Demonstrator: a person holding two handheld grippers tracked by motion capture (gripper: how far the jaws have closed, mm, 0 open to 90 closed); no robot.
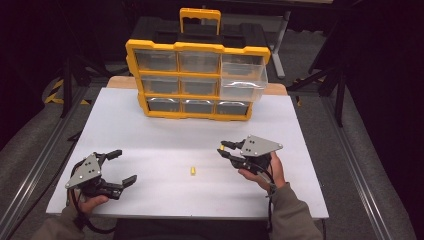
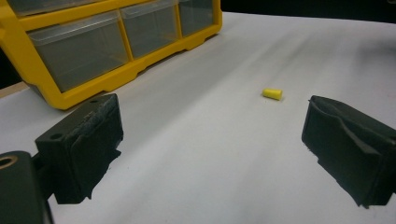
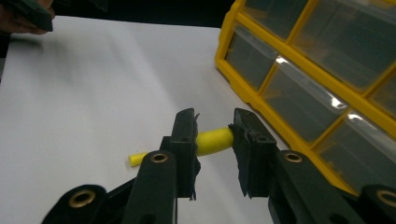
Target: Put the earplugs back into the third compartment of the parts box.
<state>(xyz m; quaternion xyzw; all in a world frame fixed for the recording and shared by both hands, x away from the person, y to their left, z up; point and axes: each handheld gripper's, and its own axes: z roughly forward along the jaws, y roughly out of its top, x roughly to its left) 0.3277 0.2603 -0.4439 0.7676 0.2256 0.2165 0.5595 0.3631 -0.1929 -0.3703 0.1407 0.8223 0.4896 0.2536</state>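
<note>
Soft yellow earplug (image 3: 214, 141) pinched in my right gripper (image 3: 214, 140) near the organizer (image 1: 197, 80).
Light, squashy foam, gripped mid-body; left gripper (image 1: 120, 167) jaws gape wide, empty.

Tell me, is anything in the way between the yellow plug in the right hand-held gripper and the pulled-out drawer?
Nothing visible is. The right hand-held gripper holds a yellow earplug, and bare white tabletop lies between it and the pulled-out clear drawer of the yellow organizer. A second earplug lies off to the side.
</note>
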